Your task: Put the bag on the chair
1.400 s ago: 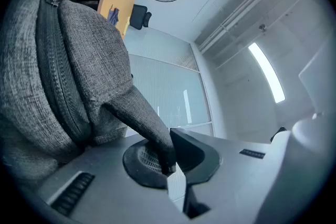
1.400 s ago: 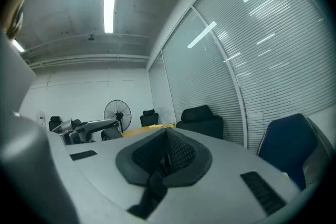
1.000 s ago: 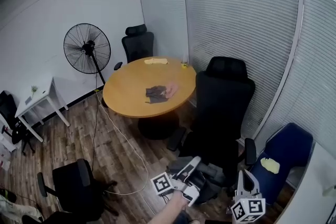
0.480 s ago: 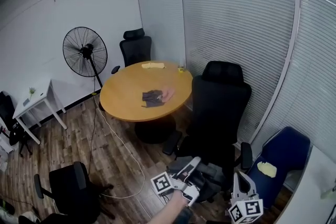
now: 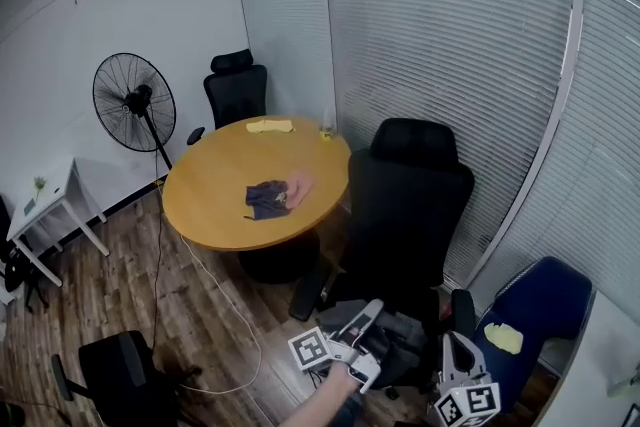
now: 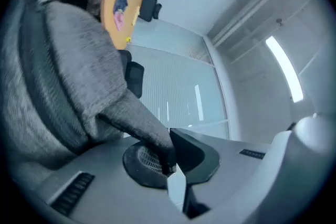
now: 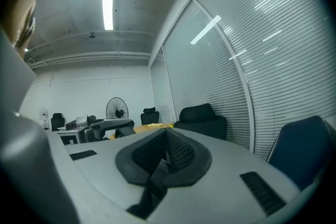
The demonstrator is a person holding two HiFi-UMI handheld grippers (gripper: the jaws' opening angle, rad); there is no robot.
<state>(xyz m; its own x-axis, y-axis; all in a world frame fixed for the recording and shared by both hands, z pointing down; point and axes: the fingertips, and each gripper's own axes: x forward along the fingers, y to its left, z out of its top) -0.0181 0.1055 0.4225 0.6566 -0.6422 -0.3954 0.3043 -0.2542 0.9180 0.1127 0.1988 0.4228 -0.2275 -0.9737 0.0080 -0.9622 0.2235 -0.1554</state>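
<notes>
Grey felt-like fabric, the strap of a soft grey bag, is pinched between the nearly closed jaws of the left hand-held gripper, and the bag hangs low in front of a black high-backed office chair. It sits close to the chair's seat, but whether it touches the seat cannot be told. The right hand-held gripper is just beside the bag on its right, pointing upward. Its jaws are drawn together with nothing between them. Behind the chair stands a round wooden bench carrying a crumpled dark cloth, with a pink cloth touching it. A black pedestal fan stands by the white wall, and a blue chair stands at the right, near the slatted blinds.
</notes>
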